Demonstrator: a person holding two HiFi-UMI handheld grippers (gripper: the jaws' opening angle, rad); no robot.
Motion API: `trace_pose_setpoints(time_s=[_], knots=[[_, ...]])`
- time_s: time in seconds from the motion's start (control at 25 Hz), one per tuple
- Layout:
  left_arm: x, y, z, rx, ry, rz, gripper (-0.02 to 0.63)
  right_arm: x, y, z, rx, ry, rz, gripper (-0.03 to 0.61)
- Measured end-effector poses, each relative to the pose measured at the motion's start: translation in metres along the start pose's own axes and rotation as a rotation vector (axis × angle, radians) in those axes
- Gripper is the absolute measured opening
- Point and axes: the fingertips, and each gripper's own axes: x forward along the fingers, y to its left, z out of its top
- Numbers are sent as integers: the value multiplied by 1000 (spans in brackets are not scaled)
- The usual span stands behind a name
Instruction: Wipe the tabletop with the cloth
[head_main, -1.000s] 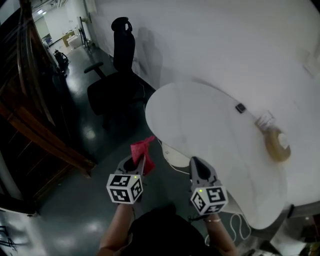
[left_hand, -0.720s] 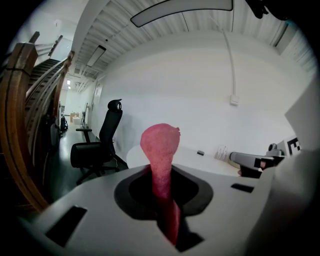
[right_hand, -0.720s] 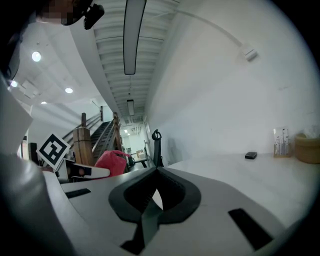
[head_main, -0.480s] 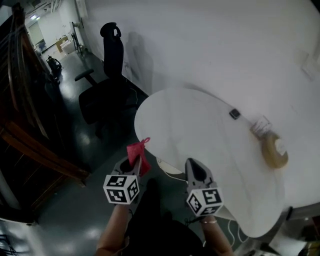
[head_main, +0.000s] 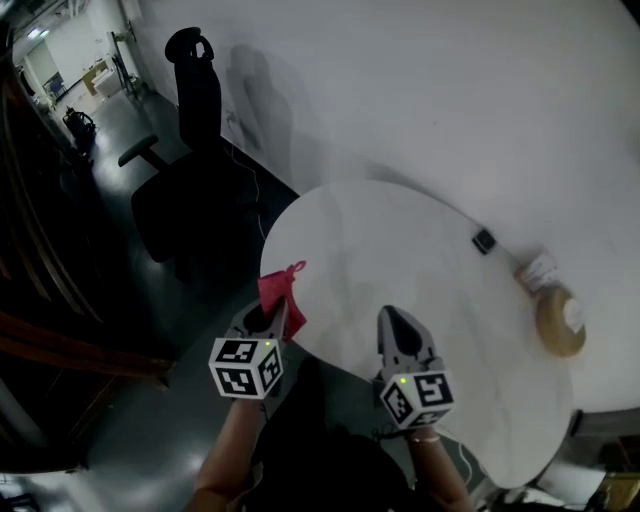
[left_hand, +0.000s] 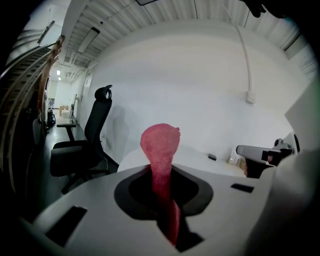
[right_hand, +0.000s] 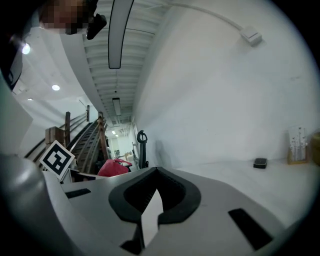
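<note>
While the person stands at the near edge of the white tabletop (head_main: 400, 250), the red cloth (head_main: 281, 289) is not on the surface yet. It is pinched in the left gripper (head_main: 277, 312), whose jaws are clamped on its lower part. The loose end stands out past the tips as a bunched tuft, running along the line of the jaws and pointing away toward the far side. From above, that tuft sits right at the table's near-left rim, hanging over the edge rather than lying flat on it. I cannot tell whether it touches.

The right gripper (head_main: 392, 318) hovers just beside it, to the right over the near edge, with its jaws drawn together on nothing.

As I judge it, the work falls to the left side. The bare top stretches ahead and to the right of the cloth, so the tuft needs tipping down onto the surface before any sweep across. A small dark object (head_main: 484, 241) and a tan roll (head_main: 560, 320) sit well apart on the far right.
</note>
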Motion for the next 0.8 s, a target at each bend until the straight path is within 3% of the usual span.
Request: trace_pose_setpoints(time_s=[0.4,0.8], knots=[[85,56,51,38,46,-94,49,98,-12,17,10,14,-104,3],[140,62,66,55,92,-178,49,116,-53,21,46,20,-258,3]])
